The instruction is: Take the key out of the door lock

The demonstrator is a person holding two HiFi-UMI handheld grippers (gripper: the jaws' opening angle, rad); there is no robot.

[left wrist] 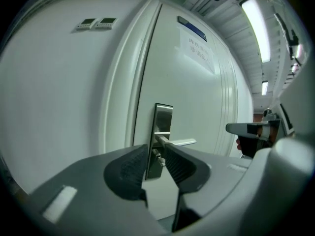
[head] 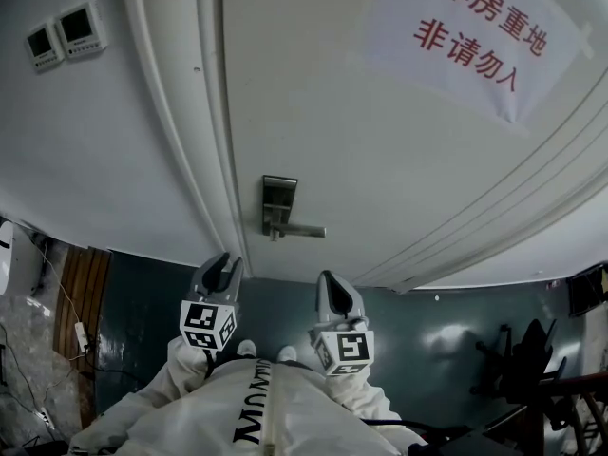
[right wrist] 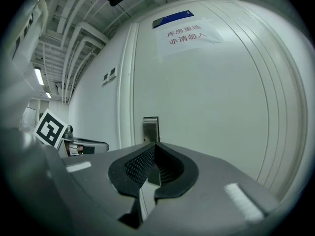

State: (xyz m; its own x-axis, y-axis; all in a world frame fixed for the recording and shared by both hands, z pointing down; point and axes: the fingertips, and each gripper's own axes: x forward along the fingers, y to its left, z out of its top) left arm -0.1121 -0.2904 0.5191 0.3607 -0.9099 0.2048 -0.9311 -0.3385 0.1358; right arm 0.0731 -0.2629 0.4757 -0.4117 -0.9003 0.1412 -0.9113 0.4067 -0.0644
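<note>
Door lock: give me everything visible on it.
The lock is a tall, narrow rectangular plate, brushed metal by its look, upright on the white door near its left edge. A straight lever of the same metal sticks out level to the right from its lower half. Just under the lever a small stub, likely the key, projects; too small to detail. Nothing touches it: the left gripper and right gripper are short of it.

Brushed metal lock plate [head: 278,202] on smooth matt door [head: 380,160] (paper notice [head: 475,36])
</note>
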